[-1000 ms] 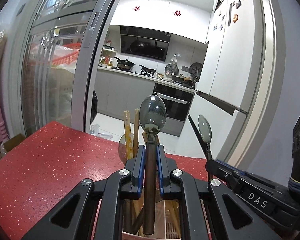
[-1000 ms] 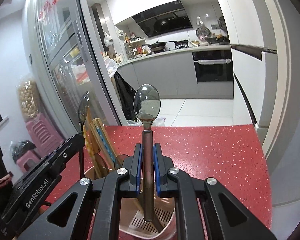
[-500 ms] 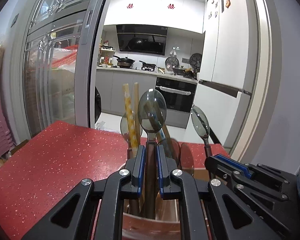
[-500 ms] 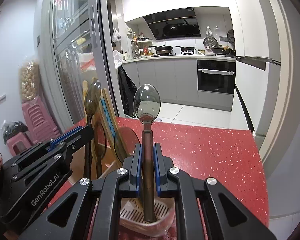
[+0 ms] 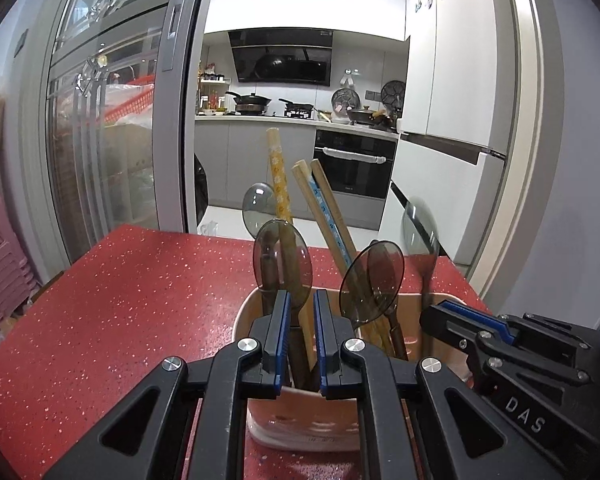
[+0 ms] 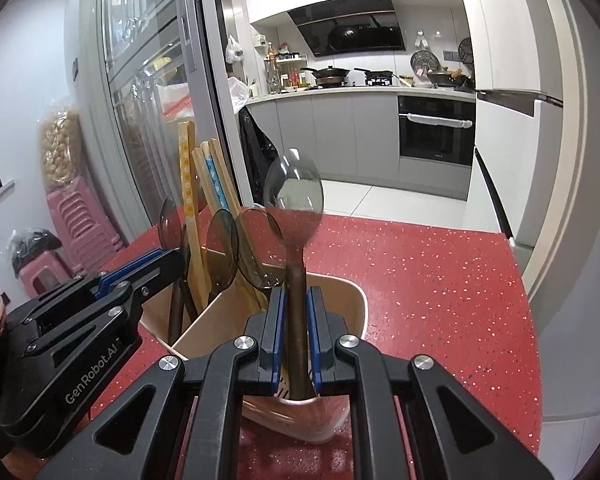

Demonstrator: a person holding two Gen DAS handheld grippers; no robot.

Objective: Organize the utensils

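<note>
comparing with half a second ago, my left tool (image 5: 300,334) has parted and its spoon (image 5: 283,258) stands loose in the beige holder (image 5: 300,420) on the red surface (image 5: 120,300); my right tool (image 6: 293,330) stays clamped on its spoon (image 6: 294,196), now lower inside.

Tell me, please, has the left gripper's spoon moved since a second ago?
Yes: the spoon has dropped lower into the holder, between the left gripper fingers.

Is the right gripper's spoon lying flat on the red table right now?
No. The spoon stands upright between the right gripper fingers, handle down inside the holder.
</note>
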